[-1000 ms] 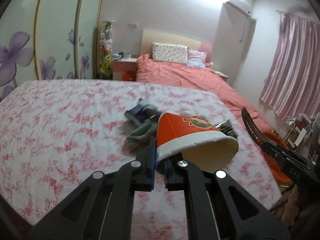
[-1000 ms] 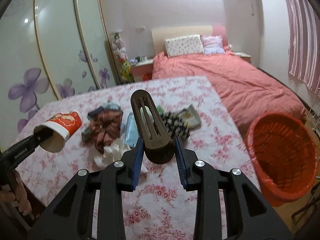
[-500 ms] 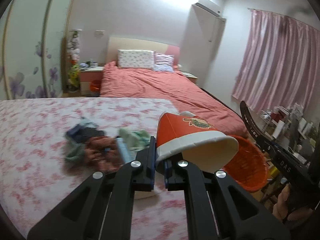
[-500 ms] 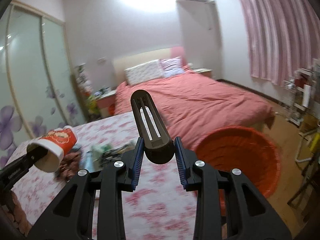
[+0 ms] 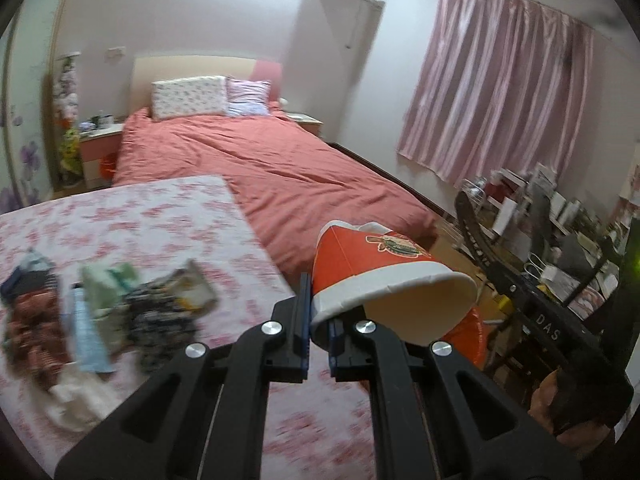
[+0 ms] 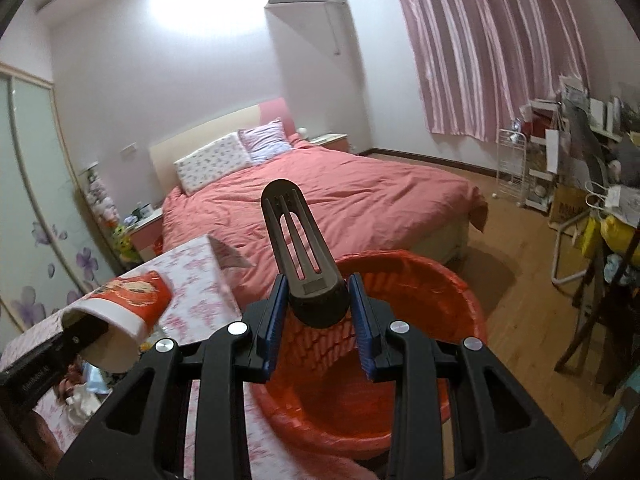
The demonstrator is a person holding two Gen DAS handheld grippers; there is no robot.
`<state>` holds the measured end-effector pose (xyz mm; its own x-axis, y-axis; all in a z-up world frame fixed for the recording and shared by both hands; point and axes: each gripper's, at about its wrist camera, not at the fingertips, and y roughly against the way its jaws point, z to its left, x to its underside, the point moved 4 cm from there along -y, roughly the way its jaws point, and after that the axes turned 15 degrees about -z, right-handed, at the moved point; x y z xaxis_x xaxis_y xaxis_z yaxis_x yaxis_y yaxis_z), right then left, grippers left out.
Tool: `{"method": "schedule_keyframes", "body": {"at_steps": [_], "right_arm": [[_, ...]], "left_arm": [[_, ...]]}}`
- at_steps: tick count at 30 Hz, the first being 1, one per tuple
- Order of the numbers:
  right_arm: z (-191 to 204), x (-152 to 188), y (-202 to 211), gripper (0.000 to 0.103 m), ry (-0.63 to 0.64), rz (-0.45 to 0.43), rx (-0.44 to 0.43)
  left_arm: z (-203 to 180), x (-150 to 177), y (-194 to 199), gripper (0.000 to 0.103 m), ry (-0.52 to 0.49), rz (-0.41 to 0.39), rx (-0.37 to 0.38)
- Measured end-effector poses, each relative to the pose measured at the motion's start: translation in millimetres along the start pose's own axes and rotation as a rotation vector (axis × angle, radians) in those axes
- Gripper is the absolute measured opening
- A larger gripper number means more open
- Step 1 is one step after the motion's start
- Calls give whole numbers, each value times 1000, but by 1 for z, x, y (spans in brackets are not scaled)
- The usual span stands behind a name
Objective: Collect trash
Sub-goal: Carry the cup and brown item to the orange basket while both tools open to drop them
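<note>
My left gripper [image 5: 319,328] is shut on the rim of a red and white paper cup [image 5: 380,276], held tilted with its mouth toward the lower right. The same cup [image 6: 124,312] shows at the left of the right wrist view. My right gripper [image 6: 319,312] is shut on a dark brown slotted plastic piece [image 6: 304,256] that sticks up and away. Right below and beyond it stands an orange-red basket [image 6: 420,312] on the floor. In the left wrist view only an edge of the basket [image 5: 474,336] shows behind the cup.
A heap of clothes and scraps [image 5: 100,312] lies on the flowered cover [image 5: 160,216] at the left. A bed with a pink-red quilt [image 6: 340,196] lies beyond. Cluttered shelves and a rack [image 6: 580,168] line the right side, under pink curtains [image 6: 480,40]. Wooden floor [image 6: 520,288] surrounds the basket.
Both grippers have swung right, away from the heap on the flowered cover, toward the orange-red basket, which now lies under the right gripper. Both grips are unchanged.
</note>
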<state>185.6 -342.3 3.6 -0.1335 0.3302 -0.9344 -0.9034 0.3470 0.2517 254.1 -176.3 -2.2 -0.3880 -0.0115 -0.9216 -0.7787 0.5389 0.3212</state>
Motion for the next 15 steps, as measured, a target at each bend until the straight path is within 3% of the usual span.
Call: {"method": "schedule_keyframes", "body": {"at_steps": [6,8,9,10,11,15], "right_arm": [[-21,2,-16,33,-53,25,36],[-24,8,-24,37,-52,55,47],[-28,14,-29,48,-45,73,64],[-30,17,-30,54,-44,82,73],[-32,22,-30,59,-45,90,85],[-40,24,-29,59,-56,112,98]], "left_arm": [[-35,15,-50,9,-13,60,56],[-38,21,-62,21,-29,79,43],[-38,27,-70,34,-32,99,33],[-35,30,-71,38,-31,108,26],[-32,33,-73,38,-31,114,18],[-12,39,-67,47,-34,122,-34]]}}
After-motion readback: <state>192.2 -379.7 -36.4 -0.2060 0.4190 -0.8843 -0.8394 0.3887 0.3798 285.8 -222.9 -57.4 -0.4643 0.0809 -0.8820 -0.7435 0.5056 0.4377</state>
